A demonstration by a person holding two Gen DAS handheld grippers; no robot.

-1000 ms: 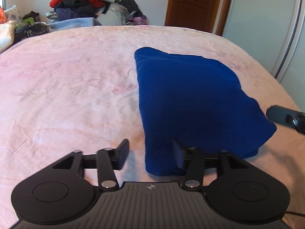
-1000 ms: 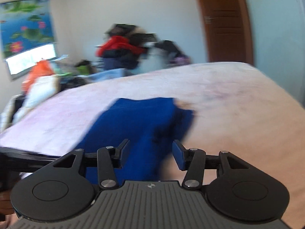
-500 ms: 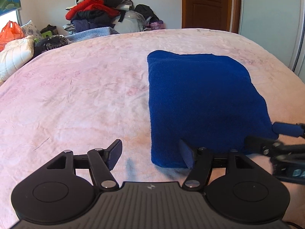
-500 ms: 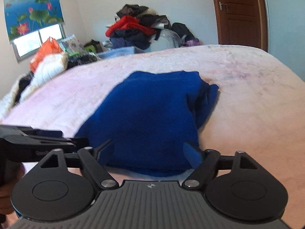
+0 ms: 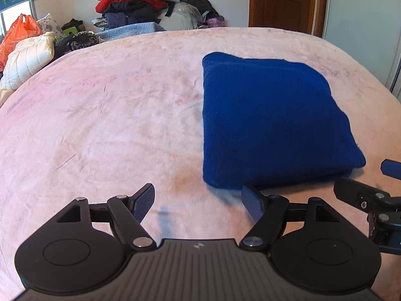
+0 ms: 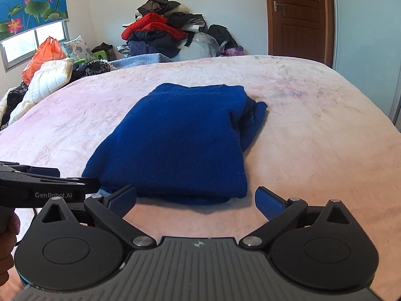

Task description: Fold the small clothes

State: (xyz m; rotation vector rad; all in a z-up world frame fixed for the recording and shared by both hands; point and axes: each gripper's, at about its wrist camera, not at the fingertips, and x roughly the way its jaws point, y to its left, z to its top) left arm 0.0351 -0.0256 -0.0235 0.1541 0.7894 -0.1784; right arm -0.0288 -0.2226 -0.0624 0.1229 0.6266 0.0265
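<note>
The left gripper (image 5: pixel 198 202) at the bottom of its own view has its jaws spread fairly wide with nothing between them, and they have just been opening; its right pad sits just short of the near edge of the blue garment (image 5: pixel 270 125). The right gripper (image 6: pixel 195 198) at the bottom of its view is splayed as wide as it seems to go, also just opened and holding nothing, with the cloth's near edge lying a little beyond the gap.

The garment lies in a folded block on the pink bedspread (image 5: pixel 112 115), right of centre in the left view and dead centre in the right one. Its right side there is untidy, with a loose lump of fabric (image 6: pixel 255 115) poking out past the top layer.

To my eye the fold looks nearly done and both claws have let go. If another fold or a tidy-up follows, I would take the near corners low, catching all the layers at once, and tuck that stray lump in first so that it does not spill out.

The two tools are close together at the near edge, so they could knock each other. Nothing else lies on the bedspread near the garment. The heap of clothes (image 6: pixel 160 32) at upper centre, the orange bag (image 6: pixel 43 57) and white pillow (image 6: pixel 47 80) at left and the brown door (image 6: pixel 298 17) at upper right are well away.
</note>
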